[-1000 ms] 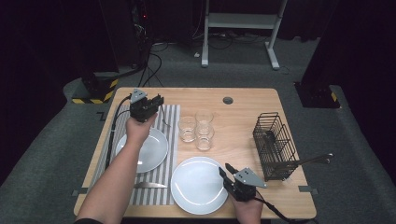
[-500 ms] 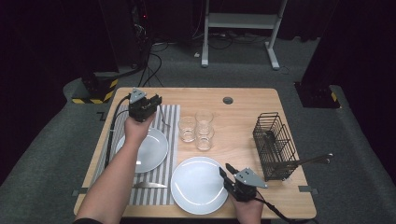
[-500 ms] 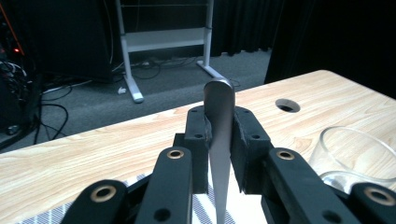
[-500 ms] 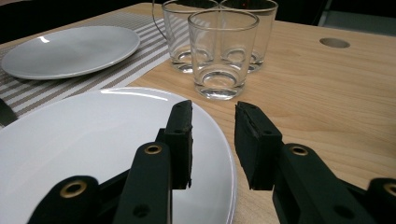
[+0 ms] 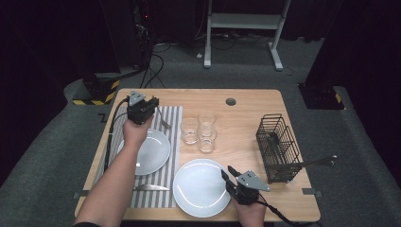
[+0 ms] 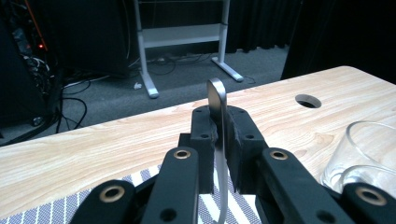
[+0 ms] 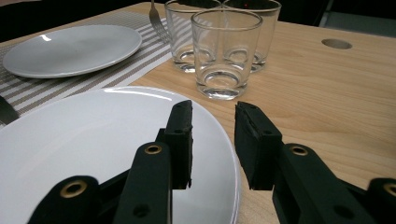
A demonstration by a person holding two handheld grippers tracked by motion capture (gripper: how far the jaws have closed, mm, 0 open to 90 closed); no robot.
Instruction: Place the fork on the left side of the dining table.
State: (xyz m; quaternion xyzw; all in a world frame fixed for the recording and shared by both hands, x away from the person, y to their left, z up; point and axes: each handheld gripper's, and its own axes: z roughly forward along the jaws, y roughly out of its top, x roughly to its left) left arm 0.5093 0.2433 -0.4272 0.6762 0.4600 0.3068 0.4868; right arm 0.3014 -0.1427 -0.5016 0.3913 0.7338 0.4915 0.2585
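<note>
**One fork newly clamped at the far left of a half-laid setting**

Nearest, the right tongs (image 5: 227,173) hover with their arms apart and empty over the right rim of a white plate (image 5: 201,189). One knife (image 5: 149,187) lies to its left on the one striped placemat (image 5: 172,118). Farther back, a second plate (image 5: 156,149) sits on the mat, making two plates. Three glasses (image 5: 206,139) cluster mid-tabletop (image 5: 236,113). One wire basket (image 5: 279,146) stands at the right, with a metal handle (image 5: 321,162) poking out. At the far left, the left tongs (image 5: 153,105) have just been closing on the handle of the one fork (image 5: 164,123) and now pinch it. The fork looks ready to be lifted or placed.
</note>
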